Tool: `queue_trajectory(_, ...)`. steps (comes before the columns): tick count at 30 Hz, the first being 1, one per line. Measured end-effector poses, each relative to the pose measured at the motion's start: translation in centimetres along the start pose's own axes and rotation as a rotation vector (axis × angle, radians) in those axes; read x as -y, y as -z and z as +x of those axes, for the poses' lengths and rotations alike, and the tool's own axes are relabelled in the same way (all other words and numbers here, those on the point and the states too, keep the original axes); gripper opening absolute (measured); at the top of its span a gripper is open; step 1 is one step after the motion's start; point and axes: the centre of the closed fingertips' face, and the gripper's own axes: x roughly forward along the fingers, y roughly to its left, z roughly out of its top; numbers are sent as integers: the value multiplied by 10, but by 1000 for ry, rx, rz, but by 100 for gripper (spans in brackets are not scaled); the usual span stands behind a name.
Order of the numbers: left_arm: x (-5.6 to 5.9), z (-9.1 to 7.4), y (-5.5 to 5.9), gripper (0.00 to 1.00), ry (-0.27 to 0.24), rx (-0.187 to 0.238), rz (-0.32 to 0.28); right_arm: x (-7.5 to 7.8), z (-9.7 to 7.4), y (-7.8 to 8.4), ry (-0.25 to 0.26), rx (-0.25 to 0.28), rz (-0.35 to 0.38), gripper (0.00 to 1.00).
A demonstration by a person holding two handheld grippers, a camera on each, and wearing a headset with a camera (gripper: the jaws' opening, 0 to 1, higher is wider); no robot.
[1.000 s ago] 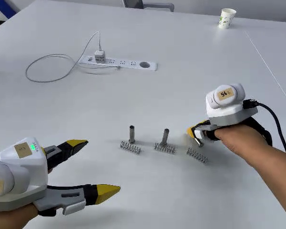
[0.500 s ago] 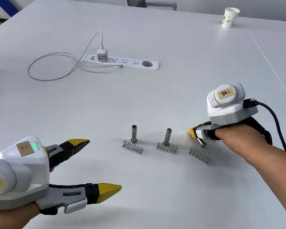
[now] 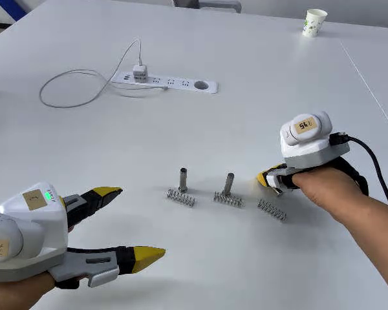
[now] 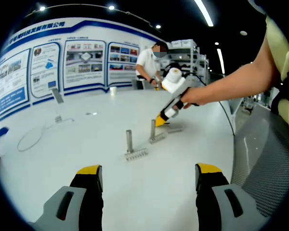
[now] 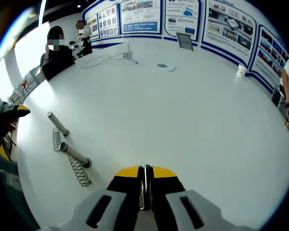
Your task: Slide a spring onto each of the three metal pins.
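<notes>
My right claw is clenched on one short grey metal pin, just beside the rightmost small coiled steel spring on the white bench; my left claw hangs released. No spring sits on a pin yet — next, I reckon, the left one fetches it.

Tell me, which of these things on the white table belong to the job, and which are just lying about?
Part of the job:
- three springs
- two upright metal pins
- third pin, pinched in the right claw

Just lying about:
- power strip
- charger and cable
- paper cup
</notes>
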Motion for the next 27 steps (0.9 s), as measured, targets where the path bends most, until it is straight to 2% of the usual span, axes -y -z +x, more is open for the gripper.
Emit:
queue_trajectory(13,2,0,-3,80,6,6,5,-4,-31,-12,-11,83,8,9)
queue_trajectory(19,5,0,-4,79,13,7,13,-7,-45,-11,-2,130,3,9)
queue_trajectory(27,8,0,-5,79,15,11,15,-12,-59,-3,9,148,6,9)
